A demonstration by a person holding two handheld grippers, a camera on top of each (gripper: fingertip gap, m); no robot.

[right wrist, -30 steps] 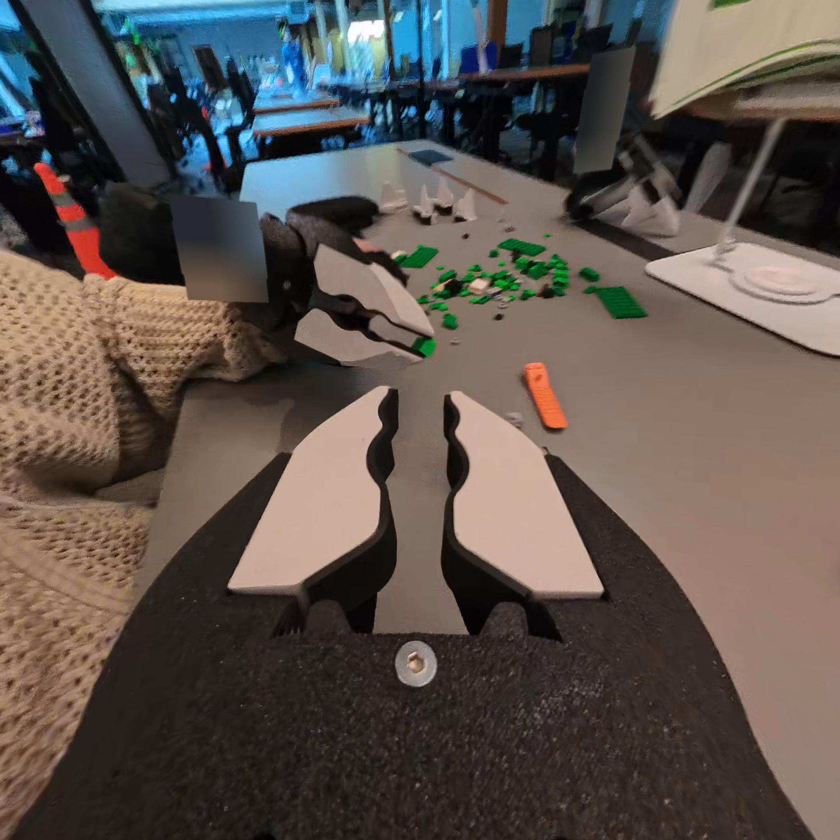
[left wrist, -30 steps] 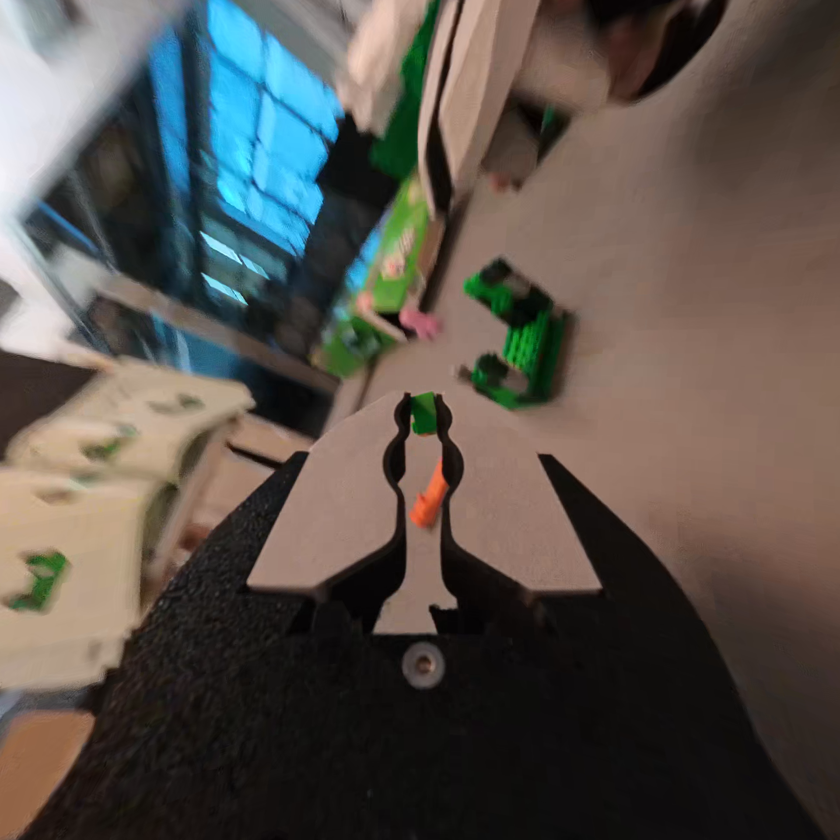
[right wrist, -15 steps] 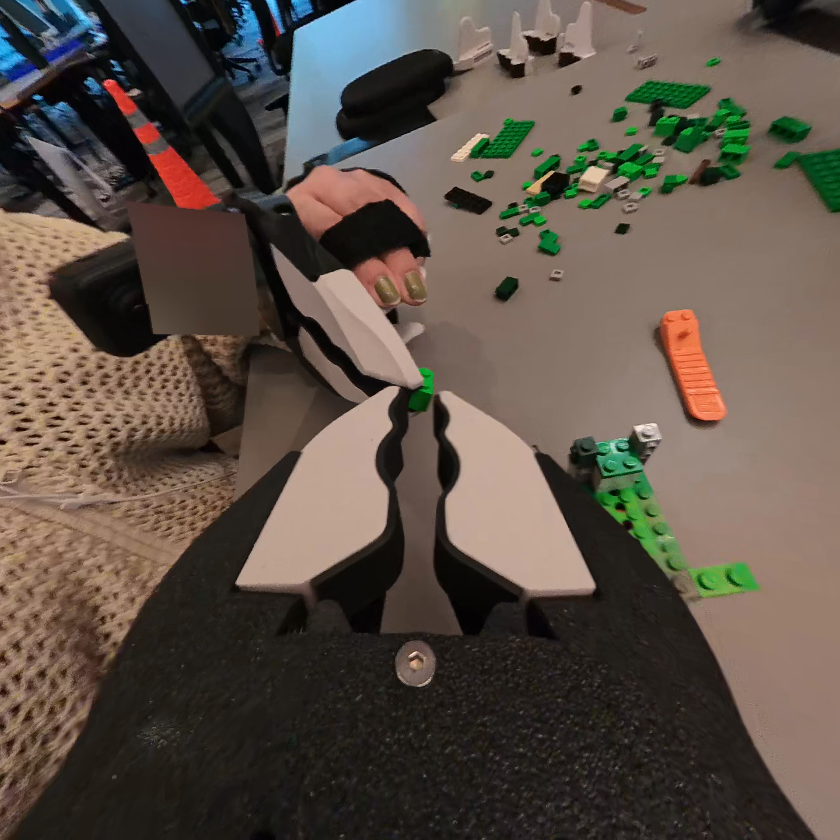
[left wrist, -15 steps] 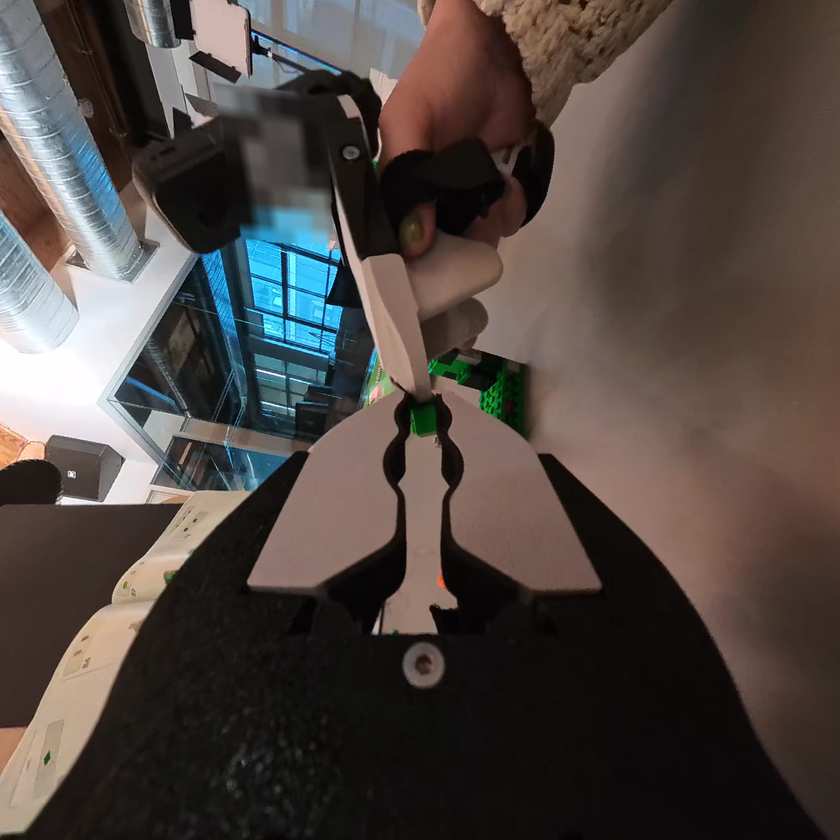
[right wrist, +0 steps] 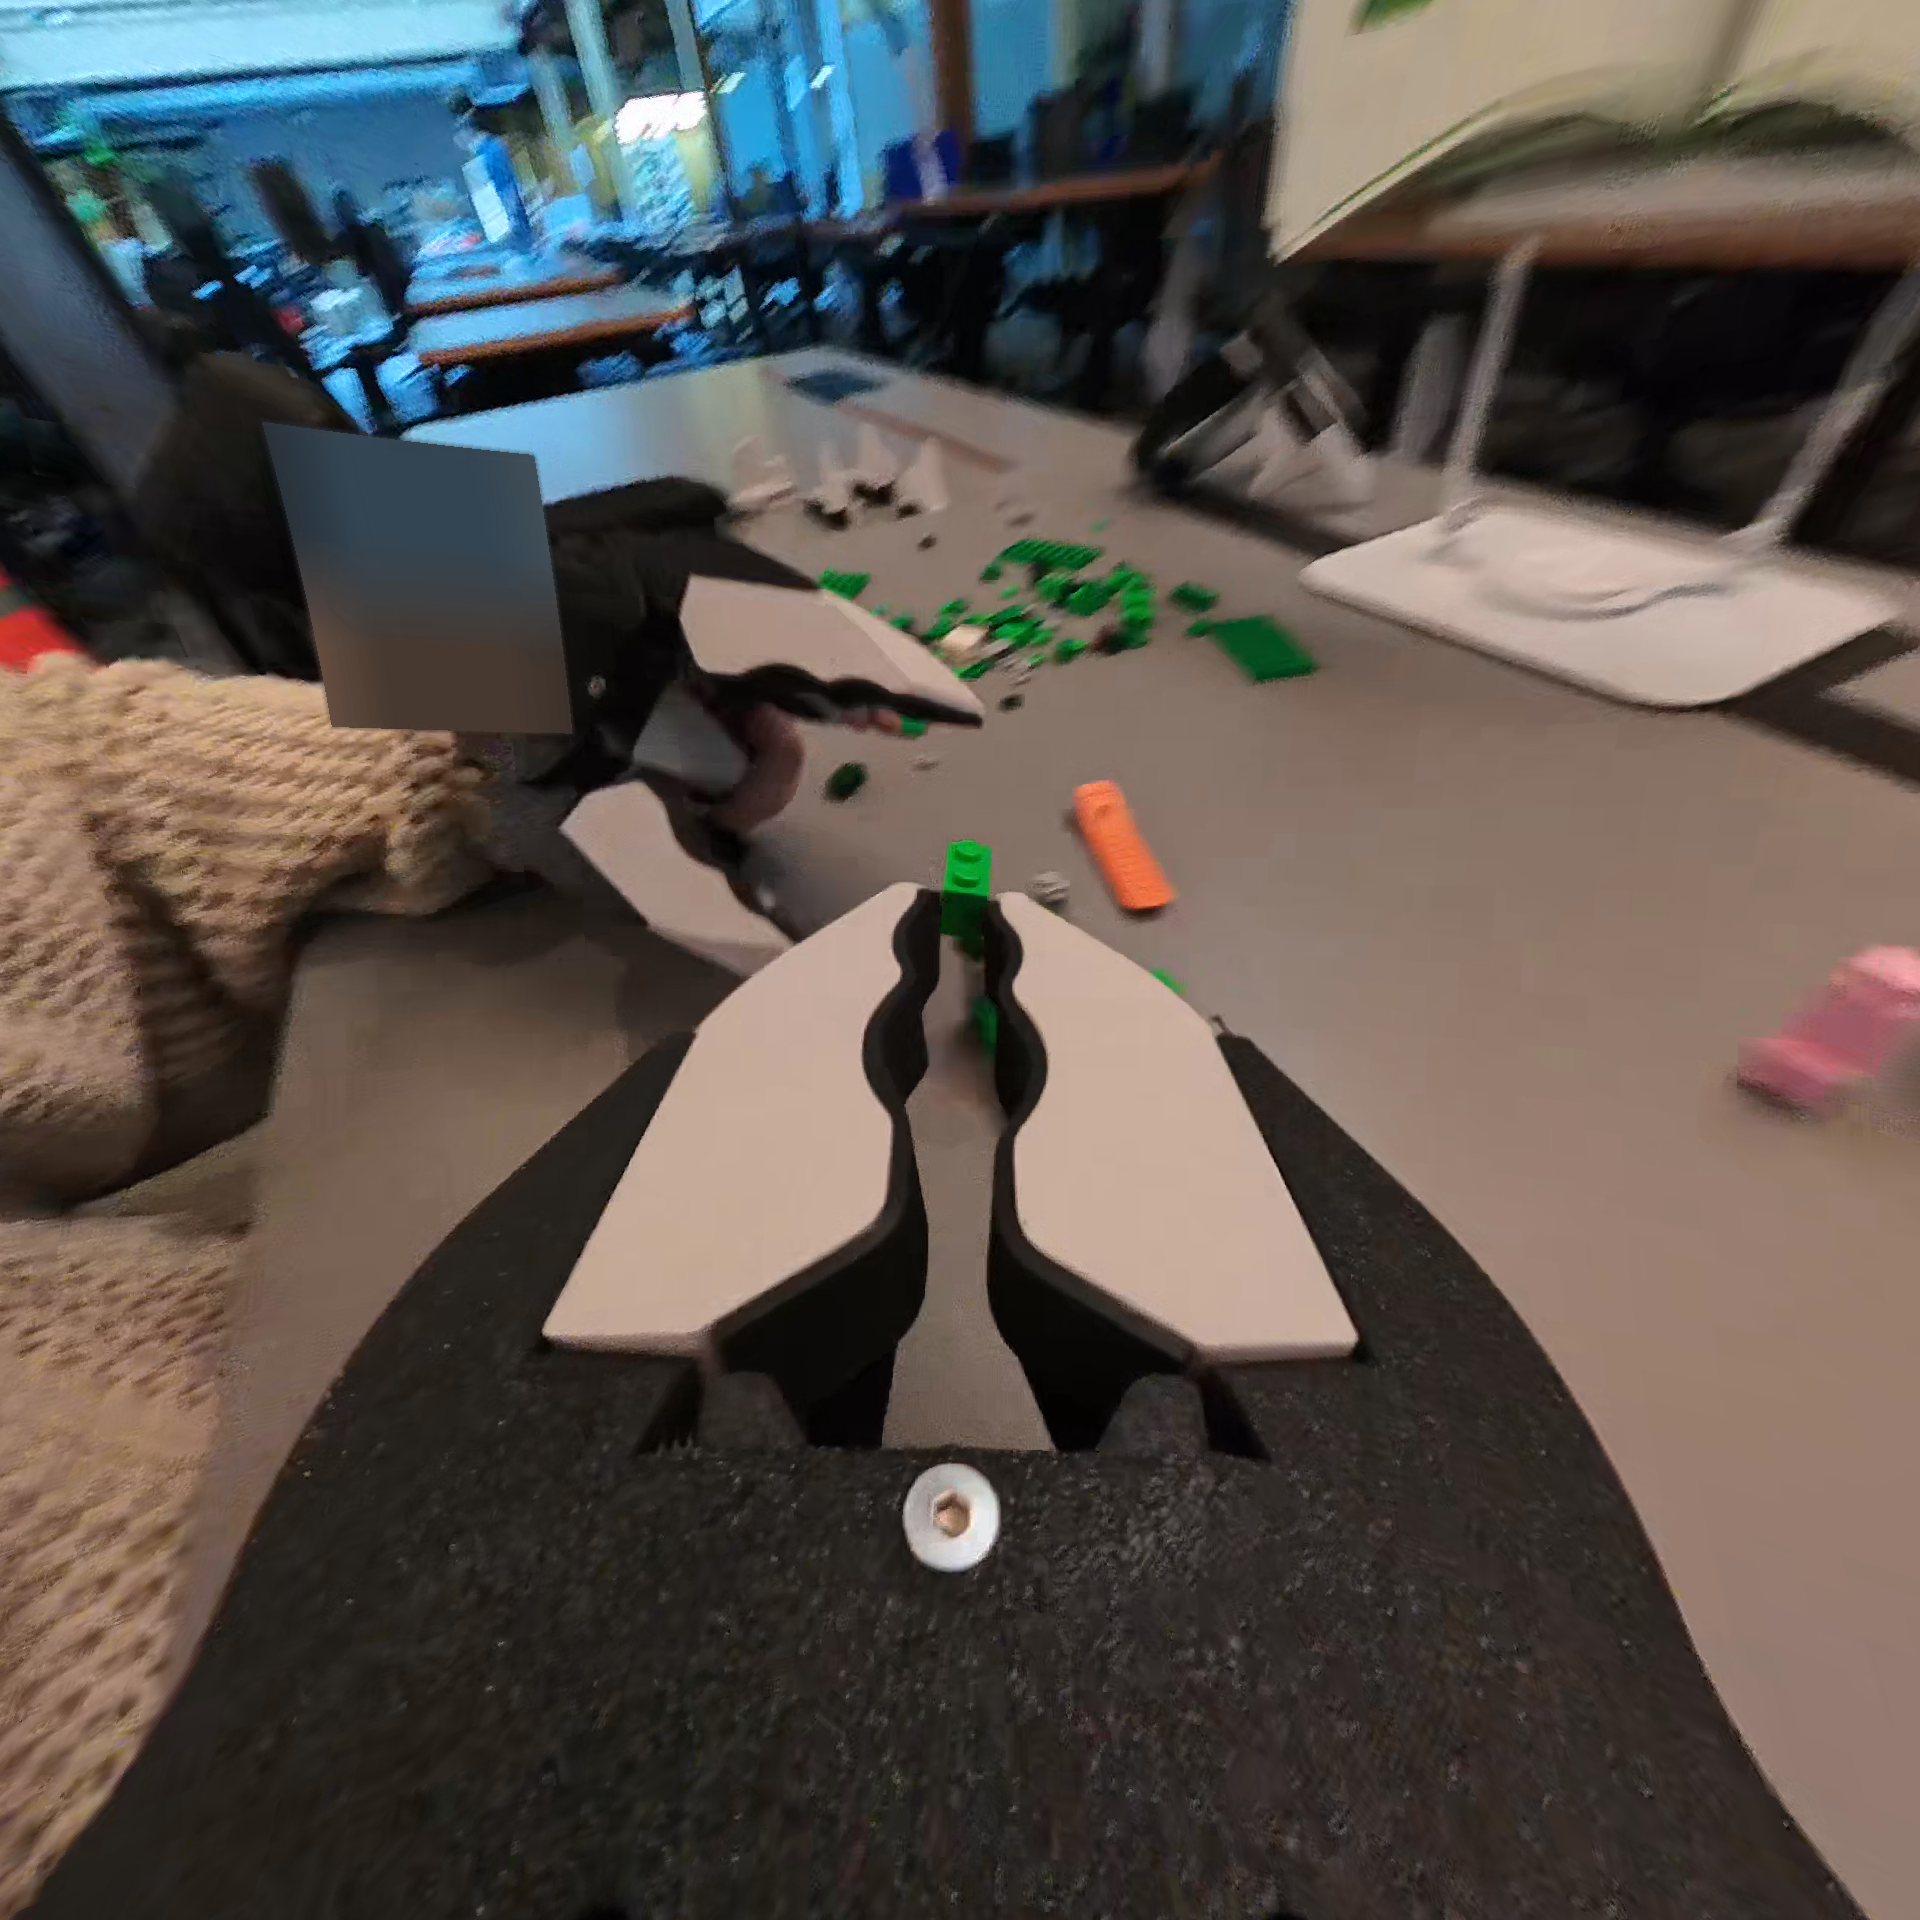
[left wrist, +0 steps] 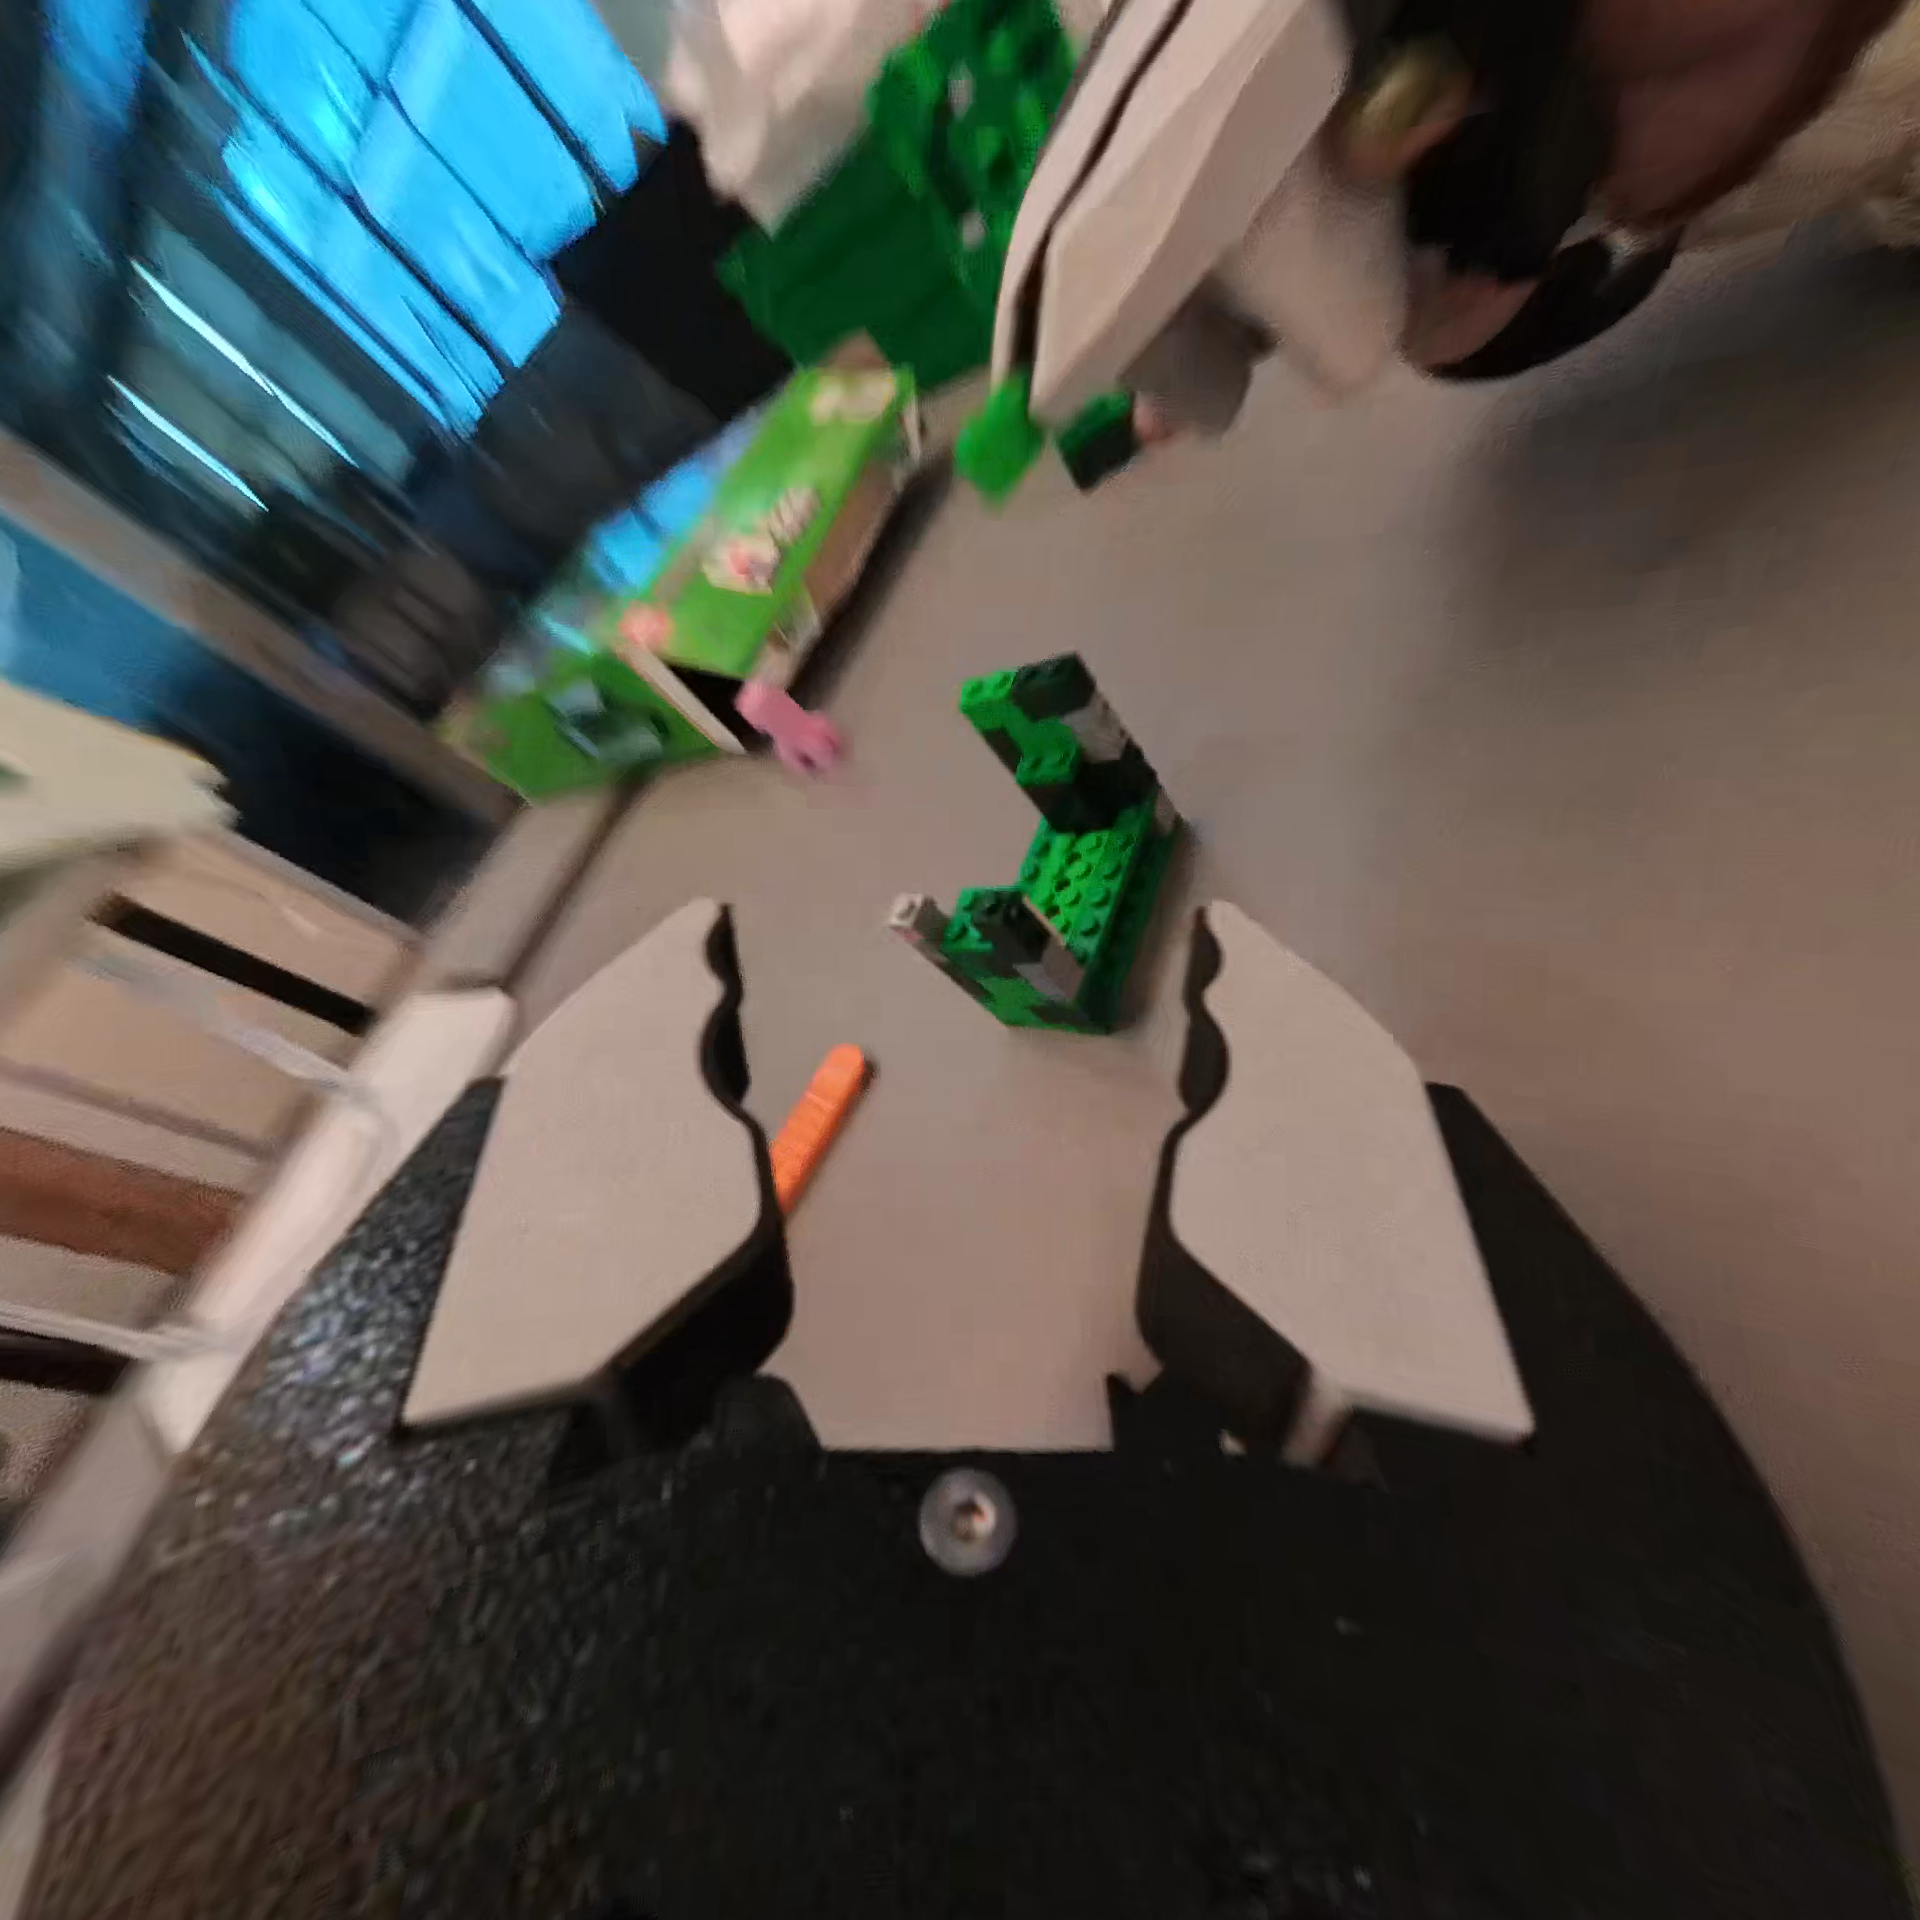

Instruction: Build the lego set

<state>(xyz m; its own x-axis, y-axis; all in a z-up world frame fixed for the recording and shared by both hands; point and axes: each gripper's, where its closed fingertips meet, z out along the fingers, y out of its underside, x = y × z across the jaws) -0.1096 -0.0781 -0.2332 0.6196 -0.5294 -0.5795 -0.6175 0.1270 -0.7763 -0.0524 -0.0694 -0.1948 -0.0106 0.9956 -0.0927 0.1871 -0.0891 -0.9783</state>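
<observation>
Table (right wrist: 1455, 1039), grey, carries everything. Half-built green model (left wrist: 1070, 852) stands on it, ahead of the left tongs (left wrist: 966, 935), whose jaws are spread wide with nothing between them. Right tongs (right wrist: 961, 914) are clamped on a small green brick (right wrist: 966, 883) at the tips, studs up. Loose bricks (right wrist: 1060, 608) lie scattered farther off; orange separator (right wrist: 1122, 847) near. Brick looks light, rigid, slick-sided; likely best pinched across its flat sides, low.

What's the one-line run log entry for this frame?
left gripper: open, empty | right gripper: shut on small bright green lego brick | partly built green-and-black lego model: on grey table, untouched
</observation>
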